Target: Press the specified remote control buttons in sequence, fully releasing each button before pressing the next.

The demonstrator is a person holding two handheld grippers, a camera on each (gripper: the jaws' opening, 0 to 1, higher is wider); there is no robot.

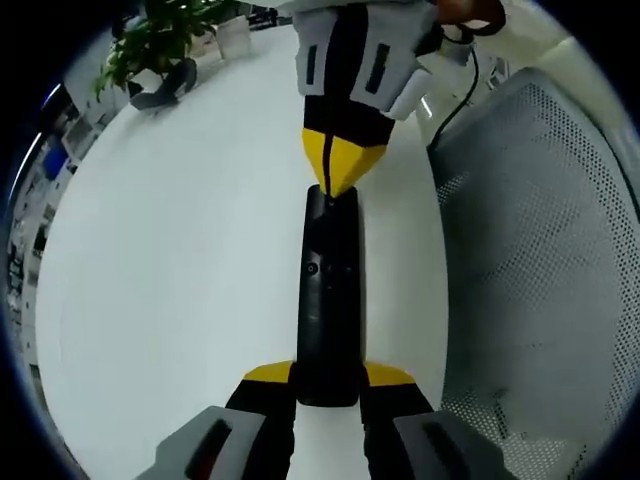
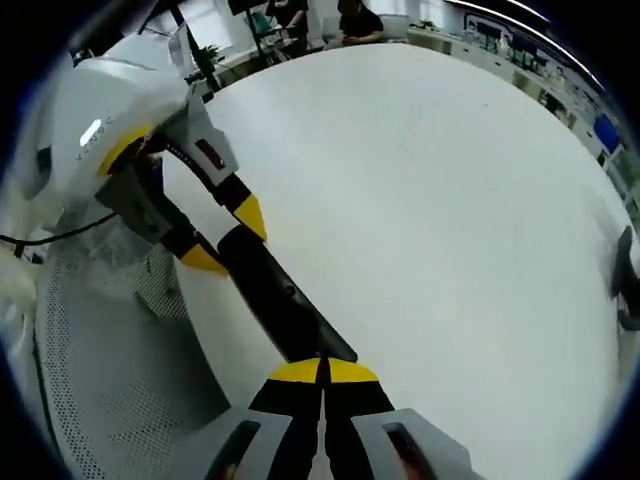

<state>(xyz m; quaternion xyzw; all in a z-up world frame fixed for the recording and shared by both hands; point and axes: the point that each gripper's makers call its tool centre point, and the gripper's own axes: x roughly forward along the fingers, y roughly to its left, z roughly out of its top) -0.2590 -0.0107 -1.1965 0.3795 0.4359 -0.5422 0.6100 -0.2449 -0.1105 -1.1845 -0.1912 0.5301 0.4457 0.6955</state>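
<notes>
A long black remote [image 1: 328, 290] lies lengthwise on the white table [image 1: 180, 250], near its edge. In the left gripper view my left gripper [image 1: 328, 375] is shut on the remote's near end, one yellow tip on each side. My right gripper [image 1: 338, 170] comes in from the top, its yellow tips shut together and touching the remote's far end. In the right gripper view the right gripper [image 2: 322, 372] rests its shut tips on the near end of the remote [image 2: 285, 300]. The left gripper [image 2: 225, 238] clamps the other end.
A white mesh chair [image 1: 540, 260] stands close beside the table edge, also seen as a mesh chair [image 2: 100, 340] at lower left. A potted plant [image 1: 160, 40] and a dark object [image 1: 165, 90] sit at the table's far side. People [image 2: 350, 20] sit in the background.
</notes>
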